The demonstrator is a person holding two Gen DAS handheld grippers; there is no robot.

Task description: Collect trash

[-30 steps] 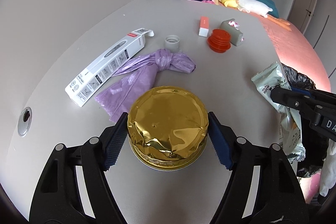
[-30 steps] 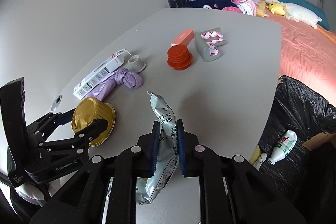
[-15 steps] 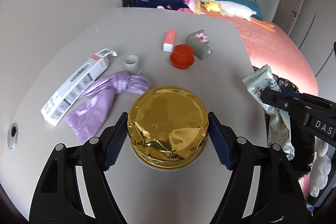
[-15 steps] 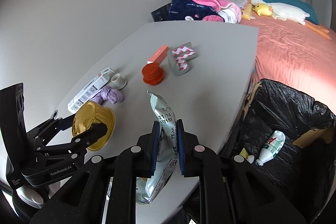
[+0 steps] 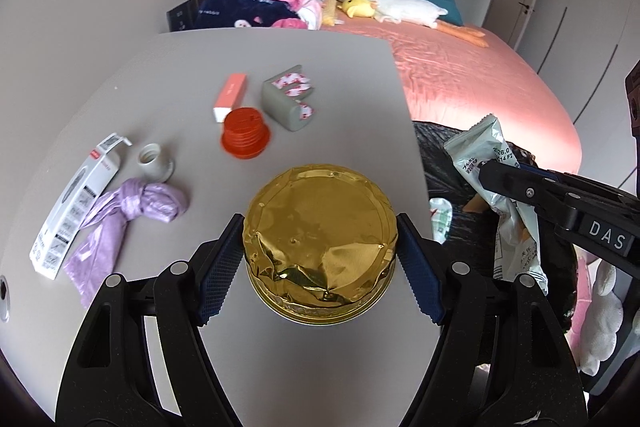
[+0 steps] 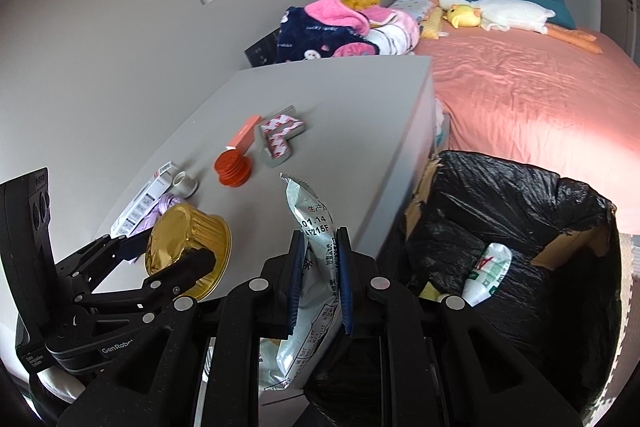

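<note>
Left tool (image 5: 320, 251) clamped on upturned gold foil cup (image 5: 320, 243), above grey tabletop (image 5: 192, 99). Right tool (image 6: 318, 281) pinched tight on pale snack wrapper (image 6: 312, 227), printed "01.14", beside black-lined bin (image 6: 500, 211). "GenRobo" and "DAS" lettered on tool bodies. Farther off: purple knotted bag (image 5: 132, 207), white carton (image 5: 76, 211), red cap (image 5: 244, 133).

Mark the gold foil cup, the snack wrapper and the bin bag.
gold foil cup (image 5: 320, 223): left wrist view, on its upturned base.
snack wrapper (image 6: 310, 211): right wrist view, on its printed upper half.
bin bag (image 6: 500, 187): right wrist view, on its far rim.
</note>
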